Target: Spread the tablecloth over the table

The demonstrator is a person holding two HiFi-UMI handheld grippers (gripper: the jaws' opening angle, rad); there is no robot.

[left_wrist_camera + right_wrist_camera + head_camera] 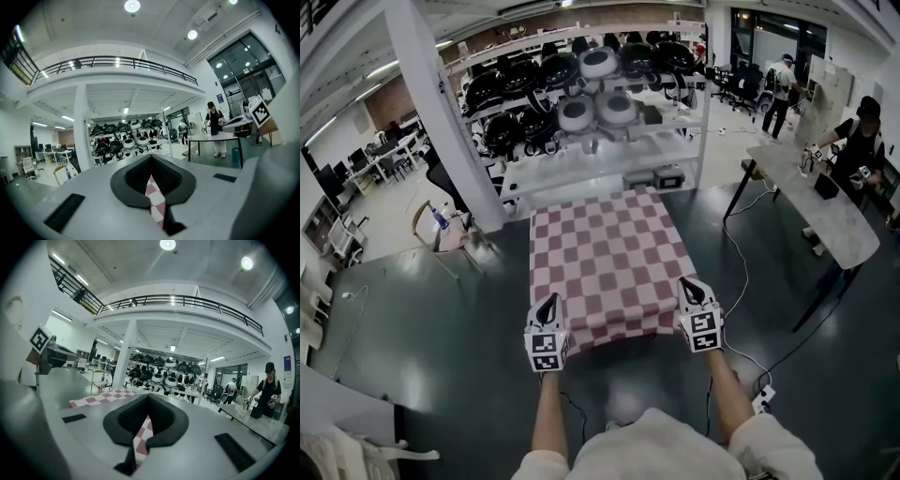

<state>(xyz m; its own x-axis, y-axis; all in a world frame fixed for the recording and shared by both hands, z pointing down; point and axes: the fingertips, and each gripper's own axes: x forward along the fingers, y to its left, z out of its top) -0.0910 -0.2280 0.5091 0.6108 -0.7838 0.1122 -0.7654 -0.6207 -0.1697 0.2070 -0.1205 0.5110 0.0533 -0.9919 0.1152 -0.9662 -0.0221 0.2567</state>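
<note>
Over dark glossy floor (412, 319): tablecloth (605, 267) spread flat | left gripper (547, 304), right gripper (690, 288) jaws pinching near corners | shelves (581, 141) behind

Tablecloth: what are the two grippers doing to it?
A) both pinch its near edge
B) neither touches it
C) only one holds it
A: the left gripper and the right gripper are each shut on a near corner of the tablecloth, and checked cloth shows between both pairs of jaws.
</note>
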